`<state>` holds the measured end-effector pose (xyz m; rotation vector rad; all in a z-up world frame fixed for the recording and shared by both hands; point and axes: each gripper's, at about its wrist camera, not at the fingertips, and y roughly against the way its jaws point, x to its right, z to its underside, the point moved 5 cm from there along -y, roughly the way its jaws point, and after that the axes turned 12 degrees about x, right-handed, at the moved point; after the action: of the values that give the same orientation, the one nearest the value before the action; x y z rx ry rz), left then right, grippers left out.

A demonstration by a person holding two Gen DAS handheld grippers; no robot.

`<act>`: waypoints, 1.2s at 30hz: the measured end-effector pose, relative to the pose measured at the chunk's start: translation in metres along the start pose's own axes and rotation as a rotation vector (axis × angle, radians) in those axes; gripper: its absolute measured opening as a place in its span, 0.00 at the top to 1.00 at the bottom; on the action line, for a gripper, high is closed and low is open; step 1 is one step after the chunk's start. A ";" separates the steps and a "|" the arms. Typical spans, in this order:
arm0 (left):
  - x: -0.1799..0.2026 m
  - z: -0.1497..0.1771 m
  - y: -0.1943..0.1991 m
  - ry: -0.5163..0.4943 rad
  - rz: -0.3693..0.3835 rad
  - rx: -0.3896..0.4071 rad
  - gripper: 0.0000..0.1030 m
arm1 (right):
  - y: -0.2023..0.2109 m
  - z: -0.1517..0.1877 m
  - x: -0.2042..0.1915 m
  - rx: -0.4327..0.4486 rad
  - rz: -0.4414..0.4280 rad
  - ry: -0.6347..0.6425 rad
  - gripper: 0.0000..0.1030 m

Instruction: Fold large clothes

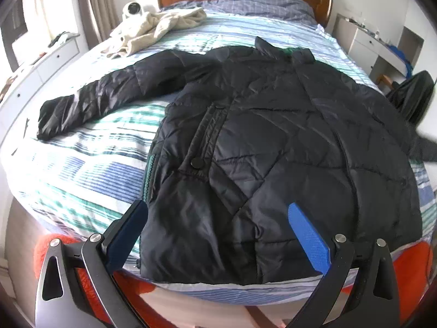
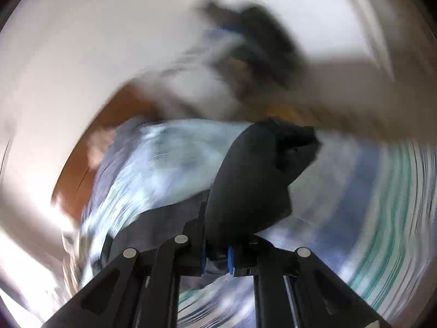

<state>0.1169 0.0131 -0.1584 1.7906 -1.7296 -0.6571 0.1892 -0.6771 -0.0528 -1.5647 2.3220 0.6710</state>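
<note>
Left wrist view: our left gripper [image 1: 217, 213] stood wide open at the bottom of the frame, over the hem of the black jacket [image 1: 267, 142] spread mid-frame on the striped bed [image 1: 82, 164]; cream garment [image 1: 158, 27] upper left | Right wrist view: blurred; our right gripper [image 2: 215, 259] was clamped on the jacket's sleeve [image 2: 254, 180] at lower centre.

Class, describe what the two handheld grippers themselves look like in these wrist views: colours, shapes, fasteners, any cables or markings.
The left gripper has two flat, textured blue pads on angled black arms, with grey triangular cut-out plates and round silver bolt heads. The right gripper has the same black arms, silver bolts and thin blue pad edges. No cables, markings or sleeves show.
</note>
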 end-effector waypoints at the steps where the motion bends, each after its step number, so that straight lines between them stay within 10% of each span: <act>1: 0.001 0.001 -0.003 -0.007 0.002 -0.006 0.01 | 0.013 -0.006 -0.038 0.026 -0.068 0.105 0.89; 6: 0.008 -0.003 0.001 0.000 0.030 0.010 0.01 | 0.057 0.016 -0.186 0.057 -0.327 0.443 0.90; 15: -0.013 0.003 0.008 0.038 0.013 0.019 0.01 | 0.091 0.216 -0.323 -0.137 -0.579 0.738 0.88; 16: -0.017 0.005 0.008 0.053 0.014 0.014 0.01 | 0.090 0.231 -0.321 -0.173 -0.588 0.743 0.84; 19: -0.025 0.007 0.010 0.095 0.039 0.012 0.01 | 0.089 0.302 -0.329 -0.458 -0.709 0.636 0.00; 20: -0.026 0.007 0.011 0.113 0.059 0.015 0.01 | 0.100 0.312 -0.327 -0.469 -0.728 0.622 0.00; 26: -0.002 -0.007 0.011 0.188 0.308 0.024 0.01 | 0.163 0.315 -0.315 -0.386 -0.783 0.774 0.00; 32: 0.081 -0.031 -0.046 0.016 0.412 -0.036 0.05 | 0.170 0.272 -0.259 -0.406 -0.665 0.639 0.00; 36: 0.117 -0.031 -0.093 -0.078 0.330 -0.088 0.43 | 0.167 0.241 -0.220 -0.366 -0.556 0.538 0.00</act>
<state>0.2114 -0.1009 -0.1960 1.3928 -1.9580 -0.6556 0.1101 -0.3254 -0.1201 -2.6936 1.9646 0.6021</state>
